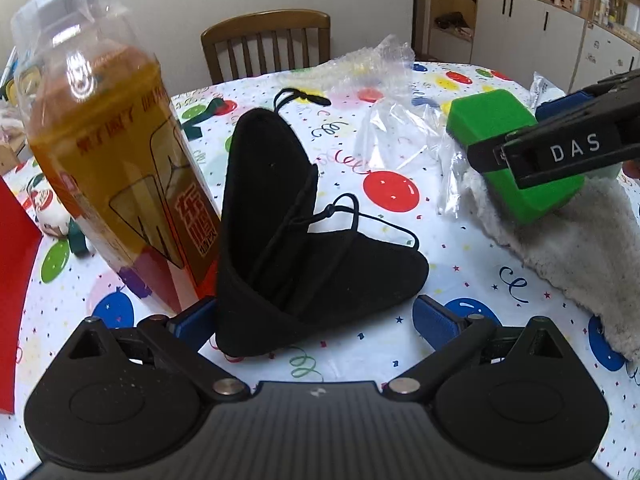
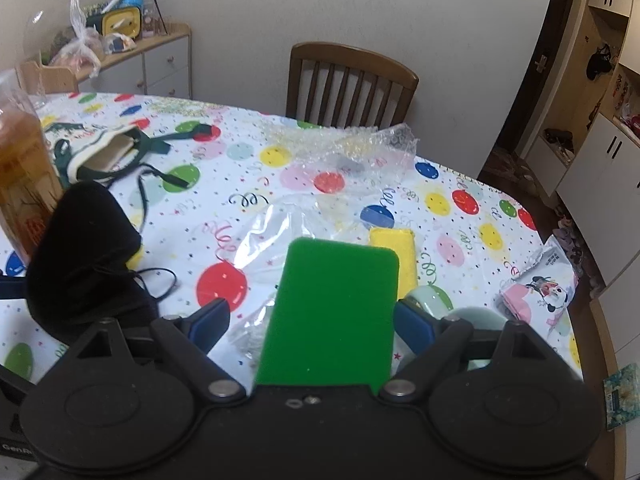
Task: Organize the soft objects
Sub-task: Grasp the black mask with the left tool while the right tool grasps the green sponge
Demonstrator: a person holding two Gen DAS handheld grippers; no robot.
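A black cloth face mask (image 1: 280, 240) with ear loops lies folded on the balloon-print tablecloth (image 1: 460, 280), one flap raised. My left gripper (image 1: 314, 318) is open and straddles its near tip, its right pad well clear of the cloth. In the right wrist view the mask (image 2: 80, 256) sits at the left. A green sponge (image 2: 336, 308) lies between the jaws of my right gripper (image 2: 312, 316). The right pad is against its edge and a gap shows at the left pad. From the left wrist view, the sponge (image 1: 492, 120) is tilted over a fluffy white towel (image 1: 572, 248).
A tall bottle of amber drink (image 1: 108, 152) stands right beside the mask. Bubble wrap (image 2: 360, 144) and a clear plastic bag (image 1: 400, 128) lie mid-table, a yellow sponge (image 2: 394, 252) beyond the green one. A tissue pack (image 2: 540, 288) sits near the right edge. A wooden chair (image 2: 348, 84) is behind.
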